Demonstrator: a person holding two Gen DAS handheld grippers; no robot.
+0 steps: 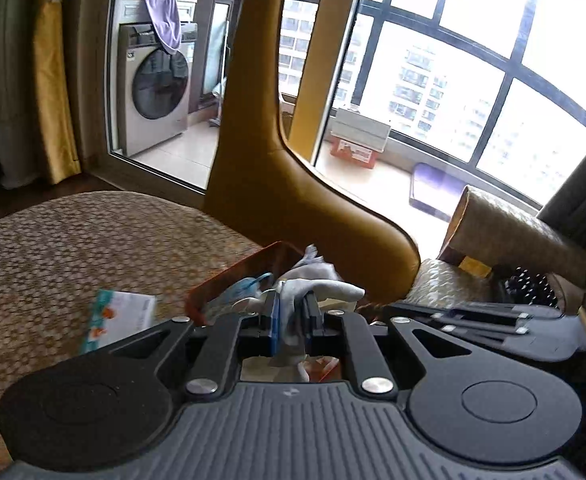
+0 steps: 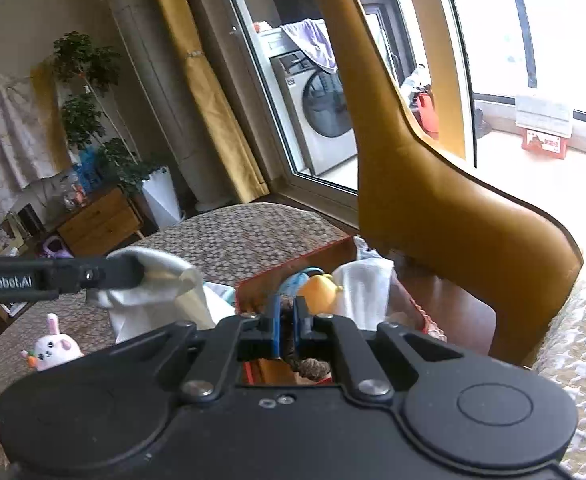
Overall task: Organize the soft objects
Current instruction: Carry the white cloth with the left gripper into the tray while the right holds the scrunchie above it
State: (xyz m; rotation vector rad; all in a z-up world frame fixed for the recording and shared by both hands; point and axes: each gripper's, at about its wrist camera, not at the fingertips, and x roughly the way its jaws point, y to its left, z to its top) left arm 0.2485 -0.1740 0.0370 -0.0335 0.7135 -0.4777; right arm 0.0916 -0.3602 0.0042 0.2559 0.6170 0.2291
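Observation:
My left gripper (image 1: 291,306) is shut on a grey-white sock (image 1: 325,284) and holds it over the red-brown box (image 1: 229,280). In the right wrist view the left gripper (image 2: 133,276) comes in from the left, pinching the white cloth (image 2: 161,280). My right gripper (image 2: 287,308) is shut on a brown knitted thing (image 2: 311,366), held just above the box (image 2: 293,266). The box holds a yellow plush (image 2: 319,288), a white cloth (image 2: 367,284) and a blue item (image 2: 293,280). A pink-white rabbit plush (image 2: 53,346) lies on the woven table at the left.
A mustard leather chair (image 1: 305,196) stands right behind the box. A teal and white packet (image 1: 119,318) lies on the woven tablecloth (image 1: 73,248). The right gripper's body (image 1: 493,320) sits beside mine. A patterned cushion (image 2: 573,340) is at the right.

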